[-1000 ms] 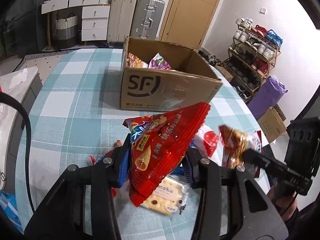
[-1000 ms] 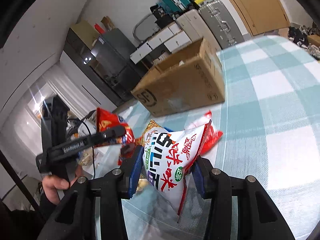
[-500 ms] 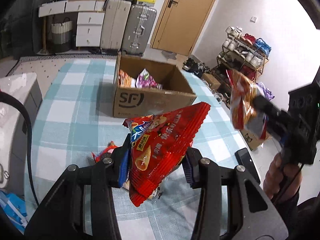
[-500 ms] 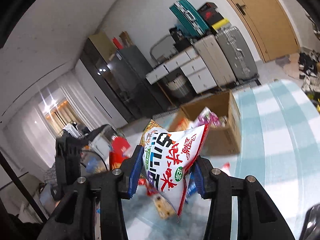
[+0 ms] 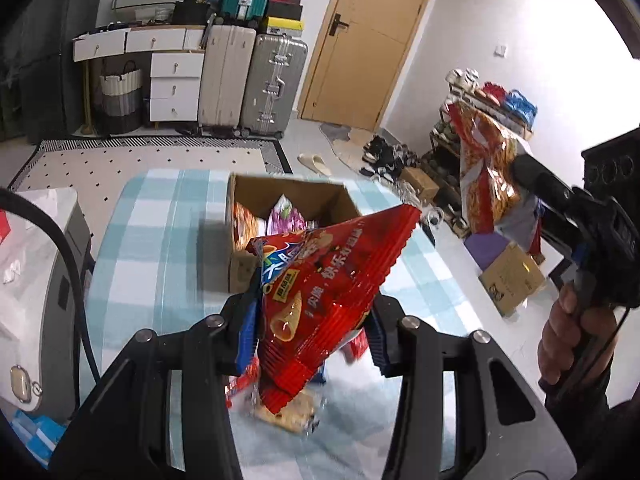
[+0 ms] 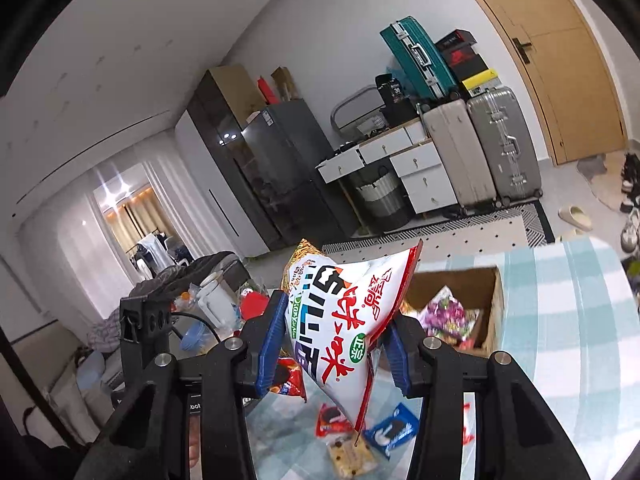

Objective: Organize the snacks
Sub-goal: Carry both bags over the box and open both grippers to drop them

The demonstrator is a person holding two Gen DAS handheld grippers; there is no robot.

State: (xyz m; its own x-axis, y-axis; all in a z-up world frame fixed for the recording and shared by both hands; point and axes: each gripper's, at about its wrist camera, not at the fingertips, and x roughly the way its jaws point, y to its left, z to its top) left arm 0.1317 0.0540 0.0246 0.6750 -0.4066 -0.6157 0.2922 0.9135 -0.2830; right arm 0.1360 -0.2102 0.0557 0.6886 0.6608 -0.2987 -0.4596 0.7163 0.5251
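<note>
My left gripper (image 5: 312, 332) is shut on a red cone-snack bag (image 5: 328, 280) and holds it high above the checked tablecloth (image 5: 160, 240). In the right wrist view my right gripper (image 6: 332, 344) is shut on a white bag with red and black lettering (image 6: 344, 320), also well above the table. From the left wrist view that bag (image 5: 484, 168) shows at the right, up in the air. Beyond both bags stands an open cardboard box (image 5: 240, 268) (image 6: 494, 312) with several snack packs inside. Below lie loose packs: a cracker pack (image 6: 348, 456), a blue packet (image 6: 392, 430) and a red packet (image 6: 330, 420).
A person's hand (image 5: 560, 344) grips the right tool's handle. Suitcases (image 5: 272, 84), a white drawer unit (image 5: 176, 84) and a wooden door (image 5: 368, 40) line the far wall. A shoe rack (image 5: 480, 100) stands at the right. A grey cabinet (image 5: 48, 280) adjoins the table's left edge.
Both grippers have risen with their bags still held. The table, the box and the loose packs now look farther below. The right gripper's bag climbed up the right of the left wrist view.
</note>
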